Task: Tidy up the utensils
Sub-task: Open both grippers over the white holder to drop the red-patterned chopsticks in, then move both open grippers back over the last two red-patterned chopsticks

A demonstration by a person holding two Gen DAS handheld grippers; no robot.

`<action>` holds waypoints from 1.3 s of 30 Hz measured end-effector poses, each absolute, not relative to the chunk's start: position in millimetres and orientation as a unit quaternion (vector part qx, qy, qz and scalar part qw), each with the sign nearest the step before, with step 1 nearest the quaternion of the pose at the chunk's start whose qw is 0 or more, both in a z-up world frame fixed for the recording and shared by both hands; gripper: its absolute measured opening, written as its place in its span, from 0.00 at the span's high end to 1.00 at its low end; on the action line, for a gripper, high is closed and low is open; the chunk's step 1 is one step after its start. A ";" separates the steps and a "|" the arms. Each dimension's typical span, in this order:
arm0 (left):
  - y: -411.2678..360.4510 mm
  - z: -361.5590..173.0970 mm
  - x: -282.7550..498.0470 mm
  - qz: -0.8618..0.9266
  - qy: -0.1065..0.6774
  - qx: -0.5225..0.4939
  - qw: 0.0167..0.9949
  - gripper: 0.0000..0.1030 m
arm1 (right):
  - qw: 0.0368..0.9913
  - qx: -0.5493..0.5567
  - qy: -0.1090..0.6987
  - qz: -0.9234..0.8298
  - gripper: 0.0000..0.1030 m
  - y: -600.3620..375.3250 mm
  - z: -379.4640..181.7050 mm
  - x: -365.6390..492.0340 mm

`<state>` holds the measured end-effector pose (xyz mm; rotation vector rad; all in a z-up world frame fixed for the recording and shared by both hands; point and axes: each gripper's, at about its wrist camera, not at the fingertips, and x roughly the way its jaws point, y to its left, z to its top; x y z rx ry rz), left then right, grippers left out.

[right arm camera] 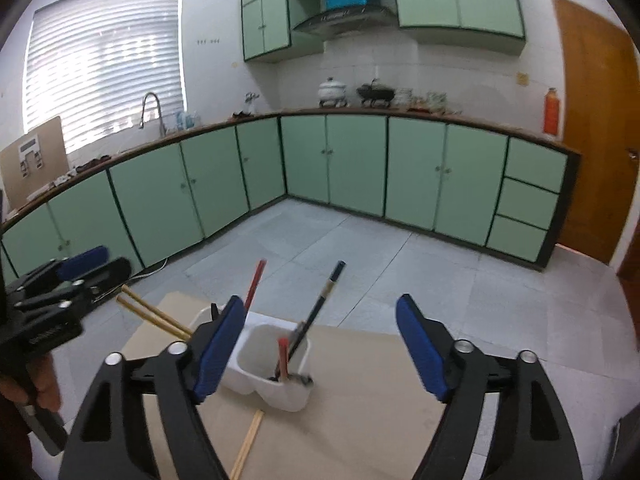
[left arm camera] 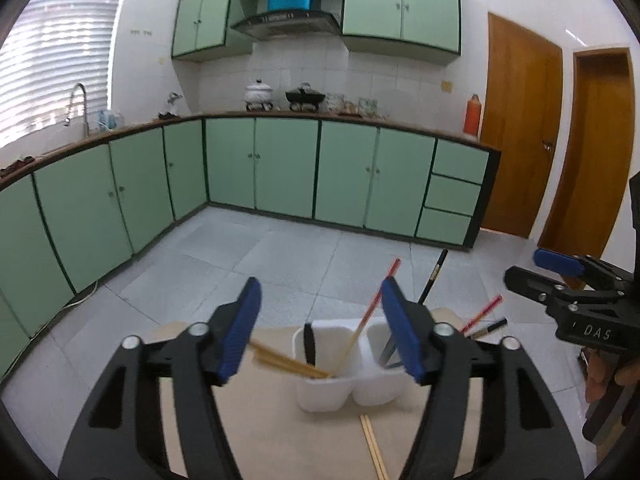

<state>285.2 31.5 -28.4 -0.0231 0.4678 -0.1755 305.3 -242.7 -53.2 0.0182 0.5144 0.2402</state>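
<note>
Loose chopsticks [left arm camera: 374,446] lie flat on the table [left arm camera: 260,420], a pale pair just in front of the holder [left arm camera: 344,384], touching or nearly touching its base. Holder is white, two compartments, standing near the table's far edge. It already carries a pale pair [left arm camera: 288,364] leaning left, a red-tipped stick [left arm camera: 370,312], dark sticks [left arm camera: 432,278] and something dark and flat.

Likely step: pick up the loose pair. Both tools are released, nothing between the jaws. Left gripper [left arm camera: 320,332] hangs over the holder; right gripper [right arm camera: 320,354] hangs over the table beside it.

To do it well: come in low with the jaws across the pair, not along it. Clamp both sticks together near mid-length so they don't scissor. Keep clear of the leaning sticks; knocking them could tip the holder. Lift, tilt tips down, drop into the emptier compartment.

View differences: the right wrist view looks into the right compartment and shows a short red stick [right arm camera: 283,360] and a dark one [right arm camera: 316,312] inside. Left view hides that behind its own finger. Left view shows the left compartment's contents better. Each view shows the other gripper at its edge, with a hand [right arm camera: 28,384] on the grip.
</note>
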 end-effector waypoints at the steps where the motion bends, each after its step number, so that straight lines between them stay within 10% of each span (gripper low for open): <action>1: 31.8 -29.6 277.0 -0.085 0.228 -0.009 0.970 0.34 | 0.962 0.010 0.249 0.115 0.20 -244.8 -55.6 295.8; 27: 39.8 -205.3 118.3 -0.077 0.378 0.059 0.921 0.24 | 0.923 0.011 0.362 0.133 0.14 -213.6 -223.8 139.2; 39: 67.8 -220.5 111.8 -0.048 0.390 0.048 0.918 0.24 | 0.903 -0.012 0.397 0.165 0.33 -182.7 -261.7 111.1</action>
